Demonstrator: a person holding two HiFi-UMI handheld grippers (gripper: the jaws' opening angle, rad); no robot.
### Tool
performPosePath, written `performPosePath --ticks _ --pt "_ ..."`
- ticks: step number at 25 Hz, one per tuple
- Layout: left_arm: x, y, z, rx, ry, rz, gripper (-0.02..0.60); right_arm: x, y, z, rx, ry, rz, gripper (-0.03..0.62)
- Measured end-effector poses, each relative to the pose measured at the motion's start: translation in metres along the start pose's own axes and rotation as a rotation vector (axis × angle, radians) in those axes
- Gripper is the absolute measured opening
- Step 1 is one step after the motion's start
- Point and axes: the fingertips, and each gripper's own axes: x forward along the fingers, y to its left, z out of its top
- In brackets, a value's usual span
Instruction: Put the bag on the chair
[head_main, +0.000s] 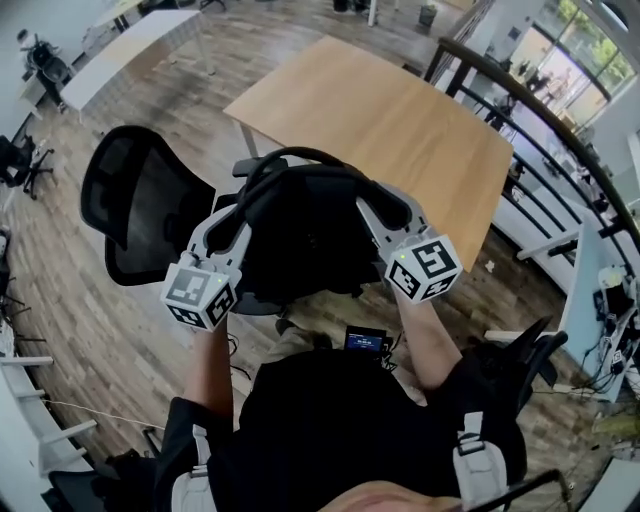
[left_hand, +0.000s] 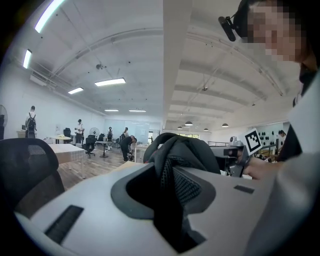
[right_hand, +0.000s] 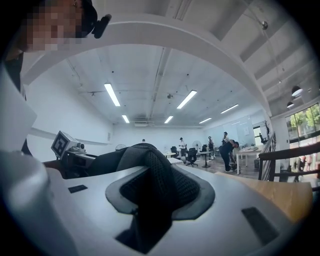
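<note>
A black backpack (head_main: 300, 235) hangs between my two grippers, with its top handle (head_main: 290, 157) arching above it. My left gripper (head_main: 238, 215) is shut on the bag's left side, and mesh fabric (left_hand: 182, 182) is pinched between its jaws. At the other side my right gripper (head_main: 372, 212) is shut on padded mesh fabric (right_hand: 150, 187). The black mesh office chair (head_main: 140, 200) stands just left of the bag, its backrest (left_hand: 25, 170) showing in the left gripper view. The bag hides most of the seat; I cannot tell whether it touches it.
A wooden table (head_main: 400, 120) stands right behind the bag, and a dark railing (head_main: 560, 130) runs along the right. Another black chair (head_main: 525, 355) sits at my right side. A white table (head_main: 130, 50) is far left, and several people stand far off (left_hand: 80, 131).
</note>
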Motion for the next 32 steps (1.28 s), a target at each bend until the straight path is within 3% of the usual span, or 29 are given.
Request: performPosePath --ticks 7,16,26,32 --pt "-0.009 0.062 -0.009 -0.034 0.003 0.069 0.100 0.071 0.015 -0.008 0.001 0.030 0.069 0.133" --pt "-0.043 0.141 -0.024 -0.069 -0.024 0.223 0.100 0.167 0.055 -0.021 0.001 0.049 0.213 0.133" --pt "-0.068 0.190 -0.037 -0.158 -0.049 0.486 0.100 0.260 0.083 -0.028 0.011 0.099 0.480 0.133" --pt "-0.061 0.189 -0.082 -0.246 -0.023 0.676 0.100 0.298 0.083 -0.075 0.045 0.169 0.680 0.133"
